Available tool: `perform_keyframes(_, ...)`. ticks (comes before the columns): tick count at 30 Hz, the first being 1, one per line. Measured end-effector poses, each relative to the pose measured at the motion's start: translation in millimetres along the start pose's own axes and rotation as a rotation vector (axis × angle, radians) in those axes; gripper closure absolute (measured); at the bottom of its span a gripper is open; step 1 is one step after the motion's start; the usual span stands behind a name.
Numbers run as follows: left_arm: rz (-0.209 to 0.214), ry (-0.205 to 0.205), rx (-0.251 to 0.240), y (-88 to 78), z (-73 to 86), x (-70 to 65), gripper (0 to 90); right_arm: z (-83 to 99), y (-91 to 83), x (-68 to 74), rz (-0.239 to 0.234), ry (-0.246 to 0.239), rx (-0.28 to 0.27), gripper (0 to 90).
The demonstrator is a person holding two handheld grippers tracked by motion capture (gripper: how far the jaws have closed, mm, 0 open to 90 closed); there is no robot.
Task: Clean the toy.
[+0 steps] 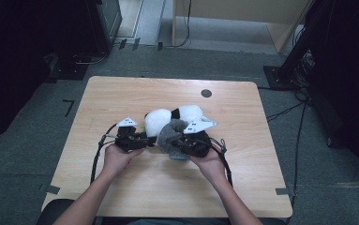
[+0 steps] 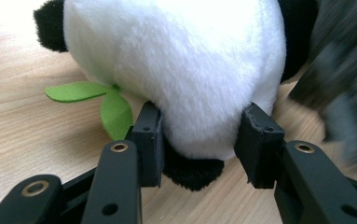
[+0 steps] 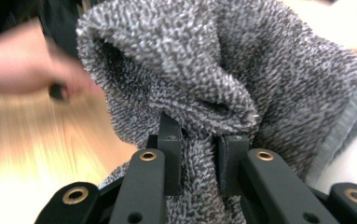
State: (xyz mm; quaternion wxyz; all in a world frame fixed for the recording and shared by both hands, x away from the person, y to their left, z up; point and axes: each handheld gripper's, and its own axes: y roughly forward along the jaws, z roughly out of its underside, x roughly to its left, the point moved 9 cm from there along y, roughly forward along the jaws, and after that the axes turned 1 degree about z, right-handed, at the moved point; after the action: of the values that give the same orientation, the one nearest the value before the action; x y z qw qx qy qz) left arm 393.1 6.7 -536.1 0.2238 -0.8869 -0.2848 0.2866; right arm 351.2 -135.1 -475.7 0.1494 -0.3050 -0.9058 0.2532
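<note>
Right gripper pinched tight on a fold of the grey towel, presumably to lift and drape it; left gripper clamped on the white body of the panda plush, likely to steady it on the table. High view: towel bunched against the panda mid-table; left gripper view adds green felt leaves.
</note>
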Motion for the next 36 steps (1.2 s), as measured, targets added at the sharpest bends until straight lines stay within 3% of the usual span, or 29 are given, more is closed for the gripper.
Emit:
perform_keyframes(4,-0.001,0.006,-0.015,-0.6,1.2,-1.5,56.8,-25.0,-11.5,-3.6,0.029,-0.001,-0.087,76.5)
perform_keyframes(10,0.003,0.005,-0.028,-0.7,1.3,-3.2,57.1,-29.2,8.5,-10.7,0.072,-0.028,-0.071,73.7)
perform_keyframes(13,0.016,0.003,-0.031,0.0,2.1,-4.8,57.9,-19.0,27.1,-12.4,0.078,-0.030,0.008,75.7)
perform_keyframes(16,0.009,-0.007,-0.028,0.3,3.1,-4.6,58.7,-13.0,37.1,-10.6,0.070,-0.047,0.019,76.0)
perform_keyframes(19,0.008,-0.010,-0.013,0.1,4.8,-3.6,59.0,-8.5,40.0,-9.6,0.053,-0.056,0.014,76.1)
perform_keyframes(22,0.024,-0.039,-0.014,-0.1,4.5,-2.3,59.0,-0.3,39.7,-8.4,0.046,-0.072,0.013,76.2)
perform_keyframes(31,0.004,-0.034,-0.008,-1.4,3.7,1.9,59.8,40.1,46.4,-6.1,0.038,-0.075,0.126,76.9)
perform_keyframes(36,-0.002,-0.030,-0.003,-2.8,3.2,3.7,60.3,55.1,48.8,-10.4,0.064,-0.088,0.202,76.9)
